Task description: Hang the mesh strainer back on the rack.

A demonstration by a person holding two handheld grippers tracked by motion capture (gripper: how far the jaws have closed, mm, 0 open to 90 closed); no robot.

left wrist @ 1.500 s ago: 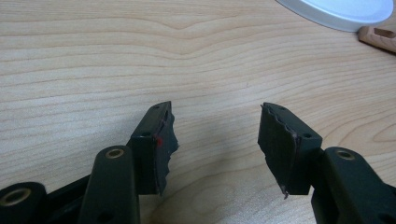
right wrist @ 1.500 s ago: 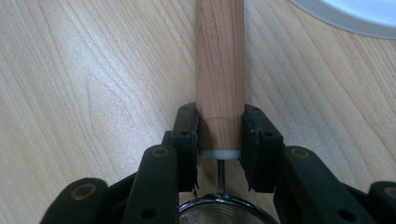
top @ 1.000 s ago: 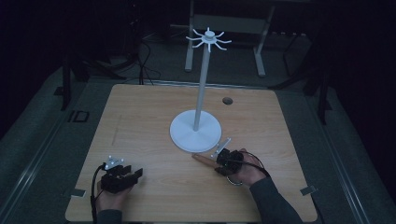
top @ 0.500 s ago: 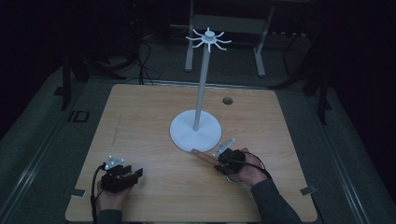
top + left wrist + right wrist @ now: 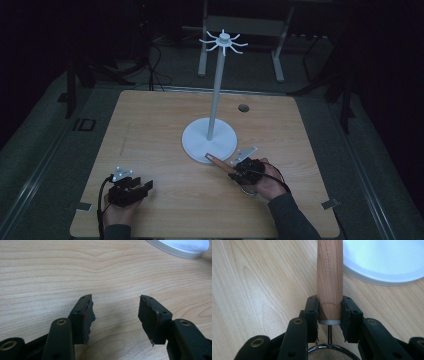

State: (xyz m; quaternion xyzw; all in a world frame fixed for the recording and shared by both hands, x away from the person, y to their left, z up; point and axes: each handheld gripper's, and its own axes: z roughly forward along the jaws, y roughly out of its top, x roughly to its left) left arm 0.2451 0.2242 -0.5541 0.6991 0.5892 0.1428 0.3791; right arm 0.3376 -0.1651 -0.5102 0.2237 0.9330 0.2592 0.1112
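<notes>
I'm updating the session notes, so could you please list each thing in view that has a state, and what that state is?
Right claw: shut on the wooden handle.
Wooden handle: clamped at its metal-ferrule end, lying low over the table, pointing toward the stand's base.
Left claw: open, nothing between its jaws, low over the table.
White stand: upright, its top hooks bare.
Table: bears the stand.
</notes>
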